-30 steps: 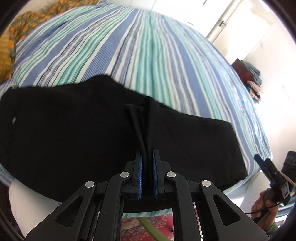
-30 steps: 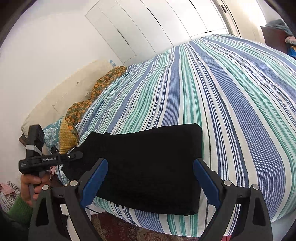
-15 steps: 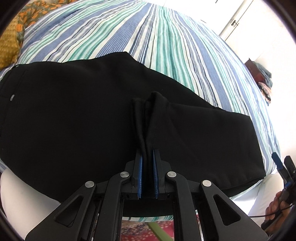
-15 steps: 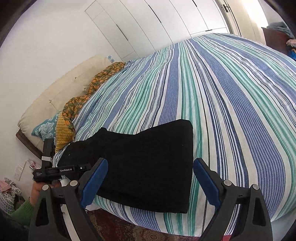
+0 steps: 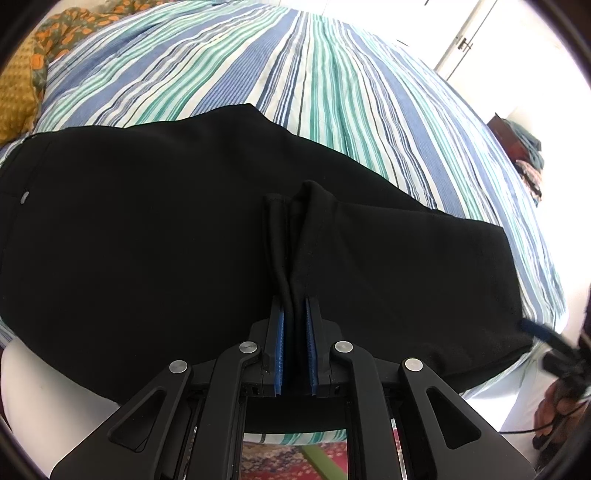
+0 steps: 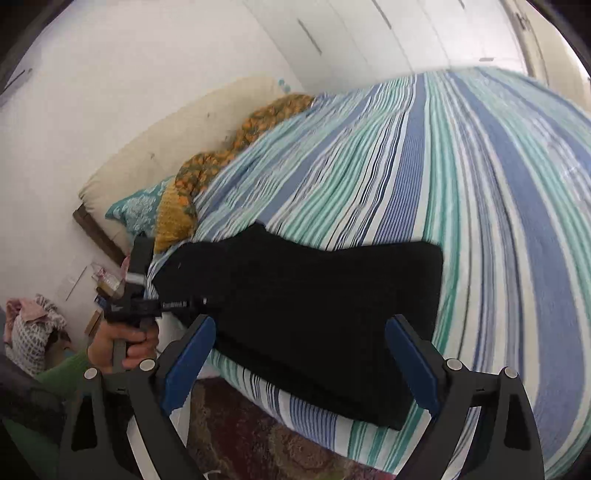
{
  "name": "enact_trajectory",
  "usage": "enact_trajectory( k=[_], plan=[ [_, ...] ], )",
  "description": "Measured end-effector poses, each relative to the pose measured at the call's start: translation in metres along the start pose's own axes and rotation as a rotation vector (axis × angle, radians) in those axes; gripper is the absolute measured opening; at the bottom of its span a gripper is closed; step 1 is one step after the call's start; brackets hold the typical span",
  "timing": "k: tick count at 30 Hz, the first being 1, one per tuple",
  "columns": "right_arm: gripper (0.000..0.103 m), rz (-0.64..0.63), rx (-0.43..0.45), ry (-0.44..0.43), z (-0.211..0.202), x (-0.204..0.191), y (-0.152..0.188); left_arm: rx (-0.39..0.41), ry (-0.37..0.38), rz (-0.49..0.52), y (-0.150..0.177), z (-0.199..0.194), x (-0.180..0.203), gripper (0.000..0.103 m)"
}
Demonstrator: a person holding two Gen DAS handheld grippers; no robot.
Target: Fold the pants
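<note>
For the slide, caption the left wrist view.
Left gripper shut on a bunched fold of black pants lying on a striped bed.

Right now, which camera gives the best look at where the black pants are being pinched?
The left wrist view: the left gripper clamps a bunched fold of the pants. The right wrist view shows the pants whole, the pinch hidden.

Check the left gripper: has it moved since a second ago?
Yes. The left gripper, shut on the black pants, came down toward the striped bedspread: the pants fill more of its view now, the bed less.

I saw a striped bedsheet [image 6: 480, 184] covering the bed. An orange patterned cloth [image 6: 229, 147] lay beside a teal pillow [image 6: 136, 210]. White cupboards [image 6: 351, 33] stood behind.
</note>
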State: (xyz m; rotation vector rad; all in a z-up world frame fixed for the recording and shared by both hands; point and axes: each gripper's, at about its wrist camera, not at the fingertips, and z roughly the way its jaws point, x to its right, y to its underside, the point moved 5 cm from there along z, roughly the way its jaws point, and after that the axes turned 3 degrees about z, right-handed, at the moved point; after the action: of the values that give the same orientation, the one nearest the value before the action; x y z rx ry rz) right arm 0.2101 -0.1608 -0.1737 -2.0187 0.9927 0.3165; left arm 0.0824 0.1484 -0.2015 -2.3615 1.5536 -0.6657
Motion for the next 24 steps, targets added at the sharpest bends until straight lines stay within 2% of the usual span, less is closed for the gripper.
enact_trajectory(
  k=[1, 2, 3, 6, 9, 13, 15, 16, 17, 18, 22, 24],
  plan=[
    [0.09, 0.043, -0.119, 0.037, 0.021, 0.014, 0.016, -0.002, 0.002, 0.0, 0.0, 0.0, 0.0, 0.009],
    [0.08, 0.086, -0.219, 0.083, 0.038, 0.027, 0.03, 0.0, -0.002, 0.003, 0.0, 0.001, 0.0, 0.009],
    [0.079, 0.097, -0.229, 0.098, 0.04, 0.032, 0.034, 0.001, -0.005, 0.008, 0.001, 0.001, 0.0, 0.009],
    [0.079, 0.134, -0.187, 0.039, 0.024, 0.024, 0.012, 0.003, -0.01, 0.015, 0.001, 0.003, 0.0, 0.009],
    [0.079, 0.129, -0.1, -0.003, 0.009, 0.015, -0.029, 0.0, -0.017, 0.019, 0.001, 0.004, 0.001, 0.01],
    [0.079, 0.128, -0.036, -0.029, 0.024, 0.022, -0.067, 0.009, -0.016, 0.023, 0.002, 0.004, 0.001, 0.01],
    [0.079, 0.174, -0.084, 0.01, 0.051, 0.044, -0.064, 0.008, -0.005, 0.017, 0.002, 0.005, -0.001, 0.01],
    [0.079, 0.202, -0.145, 0.057, 0.069, 0.06, -0.057, 0.008, 0.005, 0.012, 0.002, 0.005, -0.001, 0.011],
    [0.075, 0.224, -0.207, 0.09, 0.085, 0.074, -0.046, 0.007, 0.008, 0.01, 0.002, 0.005, -0.001, 0.011],
    [0.07, 0.225, -0.226, 0.109, 0.093, 0.081, -0.039, 0.006, 0.009, 0.009, 0.003, 0.006, -0.002, 0.011],
    [0.071, 0.177, -0.161, 0.14, 0.069, 0.064, -0.05, 0.005, 0.01, 0.008, 0.003, 0.007, -0.004, 0.011],
    [0.071, 0.144, -0.117, 0.105, 0.05, 0.045, -0.053, 0.004, 0.009, 0.008, 0.003, 0.008, -0.004, 0.011]
  ],
)
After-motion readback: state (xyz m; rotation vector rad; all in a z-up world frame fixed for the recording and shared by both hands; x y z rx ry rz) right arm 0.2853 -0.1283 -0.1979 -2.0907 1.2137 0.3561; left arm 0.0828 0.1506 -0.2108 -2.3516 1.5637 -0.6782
